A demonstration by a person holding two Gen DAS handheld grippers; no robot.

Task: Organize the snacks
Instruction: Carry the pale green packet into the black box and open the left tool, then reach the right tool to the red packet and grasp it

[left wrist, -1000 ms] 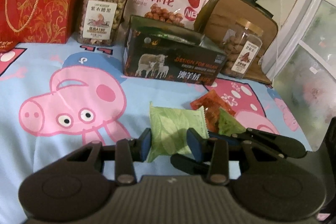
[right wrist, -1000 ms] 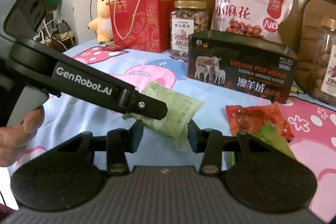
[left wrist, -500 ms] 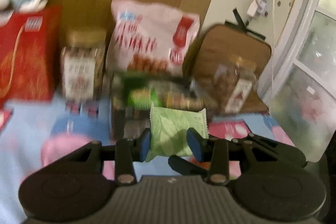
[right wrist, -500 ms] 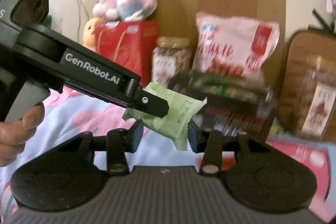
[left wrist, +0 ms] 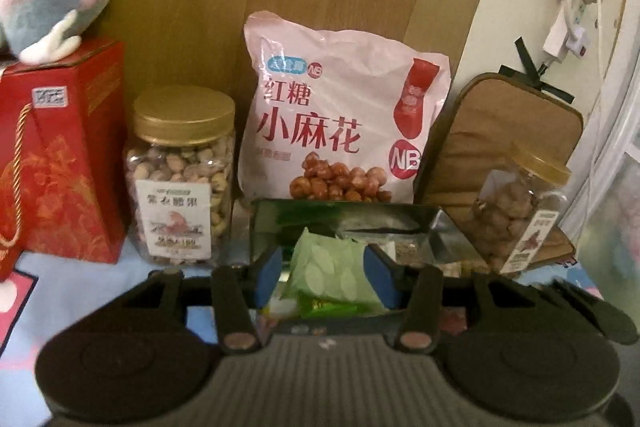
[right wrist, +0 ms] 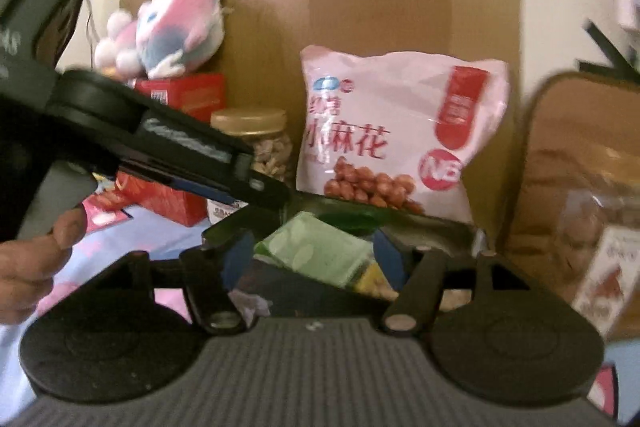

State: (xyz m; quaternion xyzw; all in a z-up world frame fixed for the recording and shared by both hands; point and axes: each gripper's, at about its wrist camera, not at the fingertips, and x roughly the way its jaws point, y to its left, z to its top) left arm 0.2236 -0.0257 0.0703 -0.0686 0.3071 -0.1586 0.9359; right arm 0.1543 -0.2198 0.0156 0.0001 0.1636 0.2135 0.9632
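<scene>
While the left tongs are hanging over the open dark box, their blue pads are gripping the green snack packet — packet above the box interior. The right tongs are standing apart, holding nothing — the packet is showing between them.

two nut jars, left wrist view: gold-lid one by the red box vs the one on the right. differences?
The left jar stands upright, facing the camera; the right jar appears tilted in this fisheye view, its label turned sideways. The left jar has a round gold lid and a broad front label; the right jar has a paler yellow lid and a narrow label. The left jar stands beside the red gift box; the right jar stands before a brown cushion. Both are clear plastic, full of nuts.
</scene>
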